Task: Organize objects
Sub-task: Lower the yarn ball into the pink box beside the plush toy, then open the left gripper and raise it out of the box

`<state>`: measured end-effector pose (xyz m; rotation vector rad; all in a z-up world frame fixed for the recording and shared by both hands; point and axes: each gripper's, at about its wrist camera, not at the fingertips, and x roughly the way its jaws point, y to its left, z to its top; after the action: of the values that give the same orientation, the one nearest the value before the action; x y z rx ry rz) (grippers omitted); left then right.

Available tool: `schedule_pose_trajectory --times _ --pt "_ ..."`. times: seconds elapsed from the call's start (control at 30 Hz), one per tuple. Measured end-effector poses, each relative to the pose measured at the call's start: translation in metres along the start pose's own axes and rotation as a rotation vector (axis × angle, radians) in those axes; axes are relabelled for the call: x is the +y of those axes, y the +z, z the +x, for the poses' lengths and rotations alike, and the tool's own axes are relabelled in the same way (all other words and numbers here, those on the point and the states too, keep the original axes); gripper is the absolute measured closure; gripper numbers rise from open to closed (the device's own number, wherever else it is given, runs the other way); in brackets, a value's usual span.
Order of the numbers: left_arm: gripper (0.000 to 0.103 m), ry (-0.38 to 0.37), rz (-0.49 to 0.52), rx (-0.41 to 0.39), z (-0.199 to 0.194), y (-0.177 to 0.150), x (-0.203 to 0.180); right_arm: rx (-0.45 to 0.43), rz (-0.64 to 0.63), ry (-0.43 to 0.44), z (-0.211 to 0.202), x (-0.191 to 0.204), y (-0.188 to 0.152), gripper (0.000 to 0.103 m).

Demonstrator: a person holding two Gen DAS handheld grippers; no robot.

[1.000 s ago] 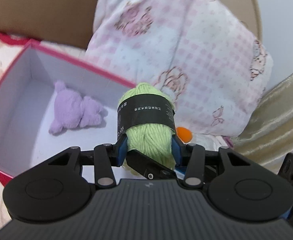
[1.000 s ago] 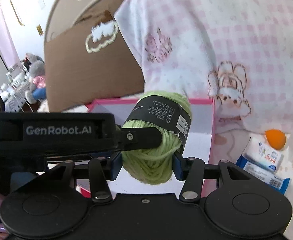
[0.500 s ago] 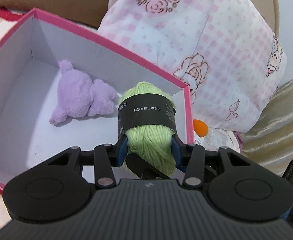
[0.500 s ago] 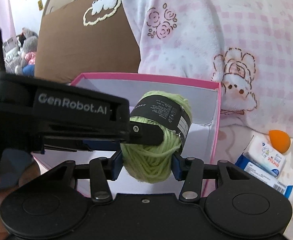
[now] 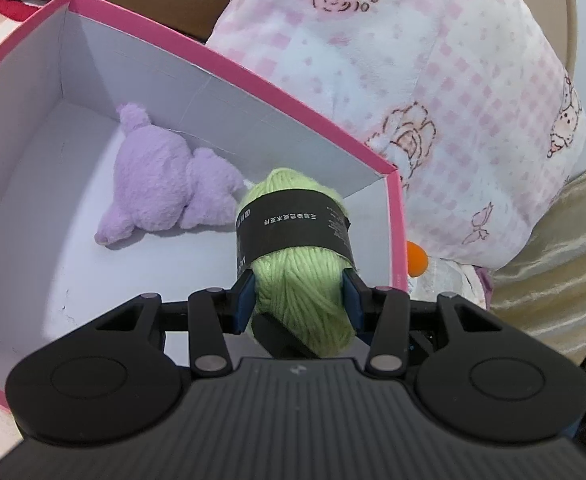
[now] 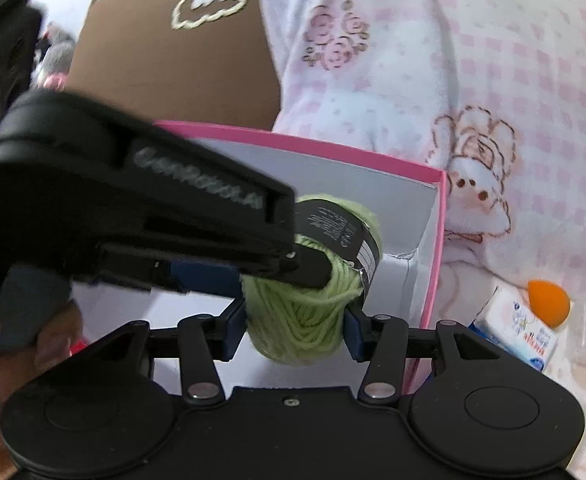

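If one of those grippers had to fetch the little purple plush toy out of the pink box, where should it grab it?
Probably across the plump body of the purple plush toy, coming straight down from above. It lies flat on the floor of the pink box, close to the far wall, so a sideways approach would likely hit the walls. The thin limbs look floppy, and the soft middle should squash between the fingers.

The yarn skein (image 5: 301,292) is pale green with a black paper band printed in small white text. The box (image 5: 229,68) has a pink rim and outside, white inside. The plush toy (image 5: 161,184) in it is lilac. At upper right, the blanket (image 5: 433,72) is white with pink checks and brown-outlined roses and bears. The small egg-shaped sponge (image 6: 549,302) is orange. The cushion (image 6: 173,68) at upper left is brown with a white cloud.
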<state>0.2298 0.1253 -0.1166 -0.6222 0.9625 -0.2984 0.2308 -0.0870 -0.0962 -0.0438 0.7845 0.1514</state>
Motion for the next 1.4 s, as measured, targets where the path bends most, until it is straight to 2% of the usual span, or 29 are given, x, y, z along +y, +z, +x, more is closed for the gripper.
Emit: schedule_pose_trajectory --times 0.23,0.43,0.67,0.73,0.8,0.87,0.9,1.0,1.03,1.13,1.2,1.4 --pt "0.059 -0.007 -0.059 0.010 0.004 0.003 0.011 -0.001 -0.050 0.010 0.000 0.001 -0.003 0.047" --pt "0.059 0.000 -0.071 0.017 0.006 0.002 0.014 -0.011 -0.116 -0.049 0.004 0.009 -0.008 0.052" --pt "0.060 -0.025 -0.079 0.003 0.003 0.001 0.015 -0.032 -0.181 -0.133 0.010 0.012 -0.010 0.054" --pt "0.061 0.029 -0.070 -0.003 0.006 -0.001 0.014 -0.025 -0.174 -0.105 0.009 0.011 -0.009 0.052" --pt "0.069 0.072 -0.056 -0.004 0.008 -0.003 0.013 -0.006 -0.137 -0.047 0.005 0.007 -0.007 0.053" --pt "0.077 0.076 -0.058 0.001 0.010 -0.003 0.013 0.015 -0.103 -0.005 0.000 0.004 -0.005 0.053" --pt "0.078 0.072 -0.059 0.001 0.011 -0.004 0.013 0.022 -0.100 0.000 -0.001 0.003 -0.004 0.054" --pt "0.080 0.049 -0.065 0.008 0.016 -0.008 0.009 0.028 -0.158 -0.034 0.000 0.008 -0.006 0.083" --pt "0.080 0.029 -0.068 0.011 0.020 -0.008 0.007 0.028 -0.177 -0.056 0.001 0.010 -0.008 0.089" --pt "0.080 -0.003 -0.099 0.006 0.029 -0.009 0.005 0.016 -0.185 -0.083 0.005 0.011 -0.009 0.091" --pt "0.080 -0.003 -0.088 0.005 0.033 -0.010 0.002 0.007 -0.185 -0.102 0.007 0.009 -0.009 0.097" --pt "0.080 -0.025 -0.095 0.011 0.032 -0.009 0.001 -0.004 -0.215 -0.112 0.005 0.009 -0.011 0.094"
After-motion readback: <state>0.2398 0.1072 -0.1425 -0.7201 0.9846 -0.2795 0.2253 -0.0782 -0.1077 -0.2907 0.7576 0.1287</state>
